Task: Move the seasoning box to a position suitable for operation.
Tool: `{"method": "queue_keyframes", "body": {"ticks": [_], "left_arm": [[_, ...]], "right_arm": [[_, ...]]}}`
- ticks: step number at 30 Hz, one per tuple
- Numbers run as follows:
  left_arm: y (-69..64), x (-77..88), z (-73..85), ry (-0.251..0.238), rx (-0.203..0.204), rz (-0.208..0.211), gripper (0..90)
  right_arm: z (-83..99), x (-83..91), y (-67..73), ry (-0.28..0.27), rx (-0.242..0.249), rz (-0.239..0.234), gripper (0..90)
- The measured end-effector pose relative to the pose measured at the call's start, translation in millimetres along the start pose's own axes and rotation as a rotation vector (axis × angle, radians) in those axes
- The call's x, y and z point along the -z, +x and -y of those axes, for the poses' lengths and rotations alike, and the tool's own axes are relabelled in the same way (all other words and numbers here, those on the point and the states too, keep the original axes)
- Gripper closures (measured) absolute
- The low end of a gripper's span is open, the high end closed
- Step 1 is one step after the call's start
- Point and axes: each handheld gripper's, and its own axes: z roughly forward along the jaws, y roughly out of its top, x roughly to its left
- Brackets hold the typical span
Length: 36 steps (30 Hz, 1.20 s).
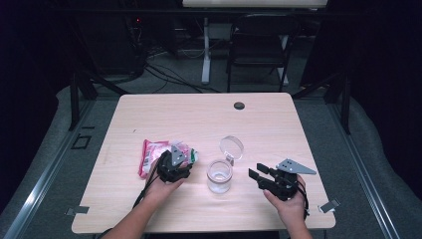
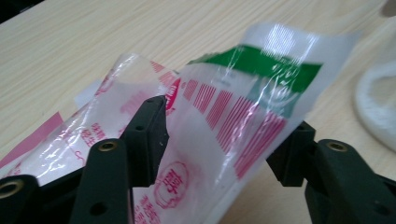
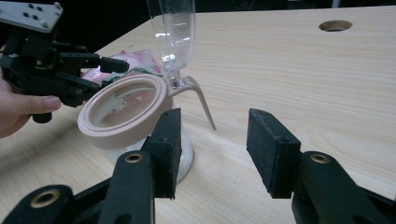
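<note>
Pale wood table [image 1: 164, 109] under me. Clear jar [image 1: 219, 175], hinged lid up, stands between my claws, nearer my right gripper [image 1: 261, 178], jaws wide and empty. Plastic packet [image 2: 224, 116] lies lengthwise between my left gripper's [image 1: 167, 162] spread jaws, not pinched.

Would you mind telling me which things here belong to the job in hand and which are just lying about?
In the job:
- plastic bag, between the open left gripper jaws
- clear jar, its hinged lid open
- right gripper, open, empty, beside the jar

Lying about:
- black chair behind the table
- floor cables
</note>
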Motion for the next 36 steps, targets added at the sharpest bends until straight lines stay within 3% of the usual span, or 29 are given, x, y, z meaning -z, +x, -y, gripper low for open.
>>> {"method": "queue_keyframes", "body": {"ticks": [4, 15, 21, 31, 32, 36], "left_arm": [[-0.1, -6.7, -1.0, 0.016, -0.032, -0.06, 51.3], [3.3, -20.2, -0.6, -0.002, -0.018, -0.128, 51.9], [5.1, -20.2, 0.7, 0.024, -0.03, -0.179, 66.9], [14.9, -16.4, 2.5, 0.016, 0.057, -0.138, 83.9], [19.0, -15.6, 2.9, 0.016, 0.09, -0.115, 83.9], [27.5, -13.1, 3.7, 0.017, 0.152, -0.079, 88.7]], "right_arm": [[2.2, 7.0, -1.4, -0.008, -0.007, 0.016, 54.7], [6.3, 11.4, -2.3, -0.002, -0.015, 0.033, 54.4], [6.7, 10.4, -2.5, -0.005, -0.02, 0.028, 54.2], [6.8, 8.4, -2.9, -0.005, -0.025, 0.028, 54.1], [6.7, 8.5, -3.0, -0.006, -0.027, 0.027, 54.1], [7.2, 6.6, -3.0, -0.008, -0.029, 0.026, 54.1]]}}
